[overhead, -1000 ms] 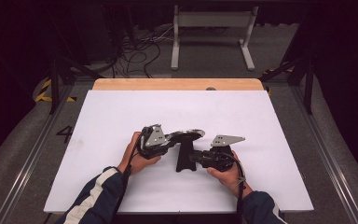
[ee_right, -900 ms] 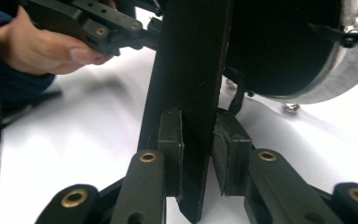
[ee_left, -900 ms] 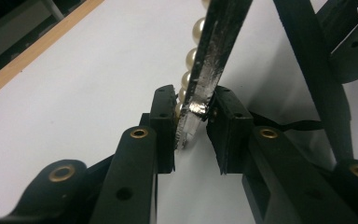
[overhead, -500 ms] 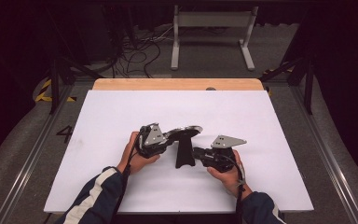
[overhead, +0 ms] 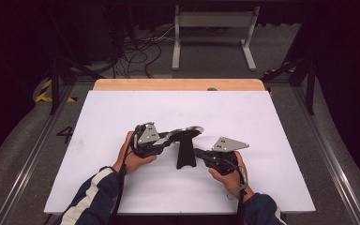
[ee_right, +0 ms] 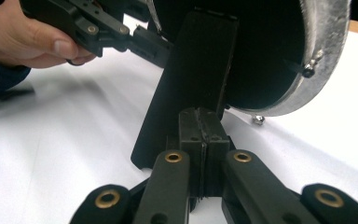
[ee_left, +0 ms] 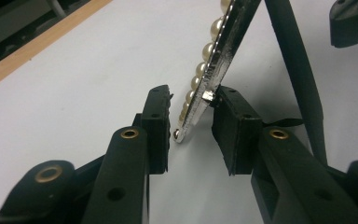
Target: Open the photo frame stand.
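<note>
A round silver photo frame [overhead: 185, 132] edged with pearls [ee_left: 208, 50] hangs tilted above the white table, its black back [ee_right: 261, 51] facing the right gripper view. Its black stand [overhead: 186, 153] reaches down to the table. My left gripper [overhead: 168, 139] is open, its jaws on either side of the frame's rim [ee_left: 223, 51]; the right pad [ee_left: 235, 126] touches the rim and a small gap shows at the left pad. My right gripper [overhead: 198, 153] is shut, its tips pinched on the lower edge of the stand [ee_right: 186, 79].
The white table sheet [overhead: 122, 112] lies over a wooden top whose far edge [overhead: 178, 84] shows. Cables and a white metal frame [overhead: 213, 21] stand on the floor beyond. Metal rails run along both sides of the table.
The stand has swung out from the frame's back and now reaches further down. Both hands have stayed almost where they were.
</note>
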`<state>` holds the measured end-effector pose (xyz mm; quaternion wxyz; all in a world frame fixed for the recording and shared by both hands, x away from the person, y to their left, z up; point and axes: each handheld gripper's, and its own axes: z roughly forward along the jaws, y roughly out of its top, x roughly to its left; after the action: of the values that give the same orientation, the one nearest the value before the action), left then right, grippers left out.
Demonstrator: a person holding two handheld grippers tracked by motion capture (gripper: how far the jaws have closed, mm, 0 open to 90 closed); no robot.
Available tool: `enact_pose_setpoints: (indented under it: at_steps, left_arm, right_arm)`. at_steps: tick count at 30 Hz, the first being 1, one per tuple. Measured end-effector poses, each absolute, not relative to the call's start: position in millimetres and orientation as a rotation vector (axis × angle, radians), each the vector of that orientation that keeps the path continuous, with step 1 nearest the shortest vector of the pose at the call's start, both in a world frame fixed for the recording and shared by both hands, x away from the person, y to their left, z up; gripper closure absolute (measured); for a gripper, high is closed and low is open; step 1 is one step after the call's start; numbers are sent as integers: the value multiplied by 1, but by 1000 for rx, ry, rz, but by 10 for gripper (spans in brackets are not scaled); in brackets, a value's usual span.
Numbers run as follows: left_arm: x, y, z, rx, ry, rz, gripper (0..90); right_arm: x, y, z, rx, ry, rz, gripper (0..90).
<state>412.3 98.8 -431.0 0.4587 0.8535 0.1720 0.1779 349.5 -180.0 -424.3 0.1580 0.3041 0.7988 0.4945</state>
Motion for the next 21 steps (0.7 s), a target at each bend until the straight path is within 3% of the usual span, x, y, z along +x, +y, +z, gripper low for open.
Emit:
enact_pose_setpoints:
  at_steps: [21]
  left_arm:
    - [415, 95, -437, 2123, 431, 423, 753]
  right_arm:
    - [327, -131, -424, 732, 2320, 1384, 900]
